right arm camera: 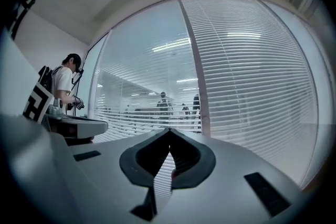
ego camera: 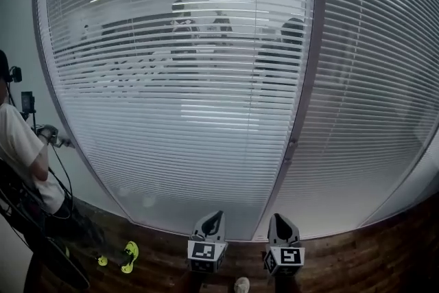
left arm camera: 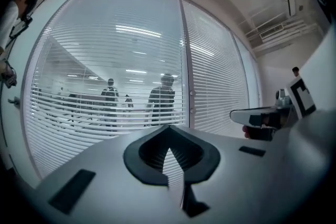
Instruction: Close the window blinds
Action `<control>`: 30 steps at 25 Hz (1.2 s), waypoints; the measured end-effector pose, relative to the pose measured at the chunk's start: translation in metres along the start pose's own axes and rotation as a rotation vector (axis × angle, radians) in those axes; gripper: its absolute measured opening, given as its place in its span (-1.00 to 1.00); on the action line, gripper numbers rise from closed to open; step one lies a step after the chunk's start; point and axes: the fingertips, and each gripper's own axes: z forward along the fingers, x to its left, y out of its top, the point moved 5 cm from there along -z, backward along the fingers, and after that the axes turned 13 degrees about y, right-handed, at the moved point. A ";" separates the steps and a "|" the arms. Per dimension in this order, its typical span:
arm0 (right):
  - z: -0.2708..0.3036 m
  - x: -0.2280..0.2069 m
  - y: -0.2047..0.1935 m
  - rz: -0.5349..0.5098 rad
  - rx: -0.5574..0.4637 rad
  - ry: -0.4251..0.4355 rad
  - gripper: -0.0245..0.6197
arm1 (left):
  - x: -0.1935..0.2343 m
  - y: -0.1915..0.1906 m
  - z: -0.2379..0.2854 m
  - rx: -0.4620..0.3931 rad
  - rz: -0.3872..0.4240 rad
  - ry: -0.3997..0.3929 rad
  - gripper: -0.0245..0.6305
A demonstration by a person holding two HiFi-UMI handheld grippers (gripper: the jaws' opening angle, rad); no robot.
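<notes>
White slatted blinds hang behind a glass wall. The left panel (ego camera: 178, 92) has its slats turned open, and I see people in the room behind through it. On the right panel (ego camera: 377, 99) the slats look nearly flat and let little through. A grey frame post (ego camera: 304, 99) with a small knob (ego camera: 291, 147) divides them. My left gripper (ego camera: 209, 221) and right gripper (ego camera: 282, 224) are low, side by side, short of the glass, both shut and empty. The left gripper (left arm camera: 168, 127) faces the left panel. The right gripper (right arm camera: 169, 129) faces the post.
A person in a white shirt (ego camera: 20, 147) stands at the far left with handheld gear, beside cables and neon yellow shoes (ego camera: 129, 256). Dark wooden floor (ego camera: 357, 264) runs along the foot of the glass wall. Each gripper view shows the other gripper alongside.
</notes>
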 end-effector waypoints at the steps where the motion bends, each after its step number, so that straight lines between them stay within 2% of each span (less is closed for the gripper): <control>1: 0.008 -0.004 0.000 -0.007 0.006 0.007 -0.92 | -0.001 0.001 0.009 -0.004 0.001 -0.001 -0.93; 9: 0.061 -0.035 -0.017 -0.037 -0.011 0.094 -0.92 | 0.002 0.004 0.056 0.031 -0.005 0.046 -0.93; 11: 0.057 -0.025 -0.021 -0.046 -0.015 0.098 -0.92 | 0.010 -0.001 0.044 0.036 -0.006 0.061 -0.93; 14: 0.022 0.014 -0.014 -0.067 -0.007 0.099 -0.92 | 0.023 -0.001 -0.007 0.029 -0.005 0.063 -0.93; 16: 0.016 0.019 -0.006 -0.082 -0.003 0.099 -0.92 | 0.023 0.007 -0.014 0.015 0.002 0.059 -0.93; 20: 0.055 -0.044 0.001 -0.086 -0.012 0.107 -0.92 | -0.003 0.022 0.051 0.013 0.024 0.072 -0.93; 25: 0.063 -0.082 0.007 -0.072 -0.024 0.121 -0.92 | -0.031 0.028 0.072 0.042 0.026 0.080 -0.93; 30: 0.102 -0.127 0.033 -0.074 -0.059 0.046 -0.92 | -0.028 0.049 0.120 0.031 0.023 0.077 -0.93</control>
